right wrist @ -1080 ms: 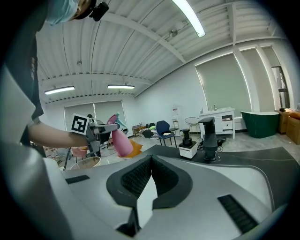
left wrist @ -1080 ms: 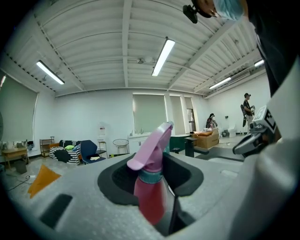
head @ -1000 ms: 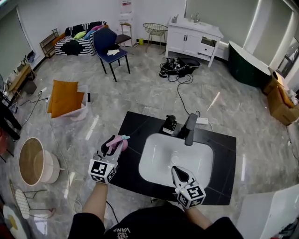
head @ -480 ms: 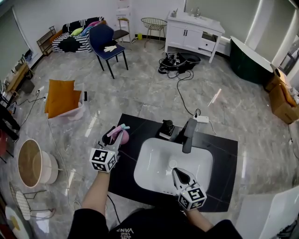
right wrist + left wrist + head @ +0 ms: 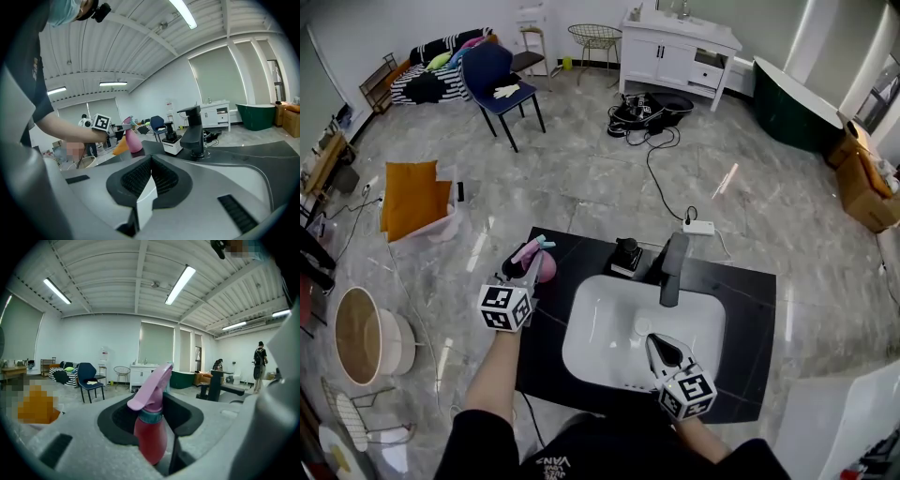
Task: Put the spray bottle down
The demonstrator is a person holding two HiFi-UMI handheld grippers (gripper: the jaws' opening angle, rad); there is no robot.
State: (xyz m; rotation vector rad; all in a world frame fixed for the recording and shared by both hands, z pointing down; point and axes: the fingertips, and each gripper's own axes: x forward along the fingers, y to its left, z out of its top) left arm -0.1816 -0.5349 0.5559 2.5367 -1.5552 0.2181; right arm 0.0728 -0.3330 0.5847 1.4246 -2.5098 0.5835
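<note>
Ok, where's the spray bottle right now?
Head view, left side: the pink spray bottle is gripped in the left claw, over the left end of the black countertop, just left of the white sink.

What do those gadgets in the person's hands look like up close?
The left gripper and right gripper are pale grey and taper to a beak, with black ribbed pads inside. Each carries a white cube printed with black square markers. The person wears a black top with short sleeves.
</note>
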